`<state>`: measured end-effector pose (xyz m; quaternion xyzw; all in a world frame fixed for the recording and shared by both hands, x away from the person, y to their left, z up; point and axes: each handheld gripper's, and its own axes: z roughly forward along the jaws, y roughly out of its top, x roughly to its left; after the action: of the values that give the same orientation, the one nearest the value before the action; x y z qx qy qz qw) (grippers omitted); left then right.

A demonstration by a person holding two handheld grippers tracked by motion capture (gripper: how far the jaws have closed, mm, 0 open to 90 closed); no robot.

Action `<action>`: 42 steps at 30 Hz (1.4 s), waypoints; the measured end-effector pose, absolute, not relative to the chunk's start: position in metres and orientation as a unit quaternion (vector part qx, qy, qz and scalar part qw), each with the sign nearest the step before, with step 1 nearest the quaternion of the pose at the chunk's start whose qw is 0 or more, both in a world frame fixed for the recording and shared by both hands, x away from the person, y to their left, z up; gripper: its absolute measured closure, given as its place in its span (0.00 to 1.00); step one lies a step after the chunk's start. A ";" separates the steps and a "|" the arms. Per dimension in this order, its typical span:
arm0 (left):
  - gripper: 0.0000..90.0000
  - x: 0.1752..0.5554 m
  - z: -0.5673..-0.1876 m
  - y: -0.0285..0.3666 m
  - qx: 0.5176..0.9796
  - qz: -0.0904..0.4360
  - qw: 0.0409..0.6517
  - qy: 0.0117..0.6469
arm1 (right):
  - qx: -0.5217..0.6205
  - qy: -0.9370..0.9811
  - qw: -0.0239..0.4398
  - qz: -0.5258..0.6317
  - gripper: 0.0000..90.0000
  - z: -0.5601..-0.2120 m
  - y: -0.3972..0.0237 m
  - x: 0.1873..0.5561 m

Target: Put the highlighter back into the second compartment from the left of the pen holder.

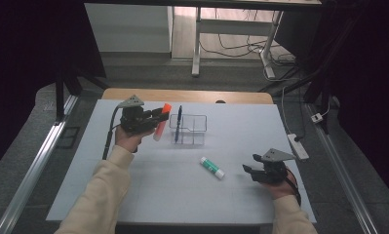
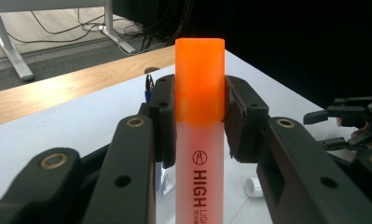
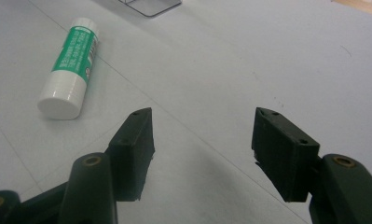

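Note:
My left gripper (image 1: 159,117) is shut on an orange-capped highlighter (image 1: 162,122), held above the table just left of a clear pen holder (image 1: 189,129). In the left gripper view both pads clamp the highlighter (image 2: 200,135) near its orange cap. A blue pen (image 1: 178,122) stands upright in the holder's left compartment. A white and green glue stick (image 1: 212,167) lies on the white mat. My right gripper (image 1: 249,170) rests low at the right, open, with nothing between its jaws; the glue stick (image 3: 69,65) lies ahead and to its left.
The white mat (image 1: 148,190) covers the table, whose wooden far edge (image 1: 187,95) shows beyond it. A power strip (image 1: 298,145) lies at the mat's right edge. Metal rails run along both sides, and desk legs and cables stand farther back.

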<state>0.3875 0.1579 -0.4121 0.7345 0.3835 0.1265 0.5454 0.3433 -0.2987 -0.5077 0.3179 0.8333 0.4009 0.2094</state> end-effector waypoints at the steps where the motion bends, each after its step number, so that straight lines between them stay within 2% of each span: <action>1: 0.74 0.388 -0.412 0.156 0.735 0.126 0.545 0.383 | 0.318 0.834 0.209 0.400 0.43 -0.508 -0.299 0.343; 34: 0.74 0.426 -0.412 0.126 0.729 0.096 0.561 0.381 | 0.317 0.834 0.212 0.398 0.43 -0.508 -0.298 0.344; 42: 0.74 0.437 -0.408 0.114 0.734 0.105 0.556 0.377 | 0.317 0.834 0.213 0.399 0.43 -0.508 -0.298 0.344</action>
<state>0.4368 0.1143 -0.4085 0.7337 0.3767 0.1045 0.5557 0.3435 -0.2984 -0.5077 0.3166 0.8339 0.3989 0.2129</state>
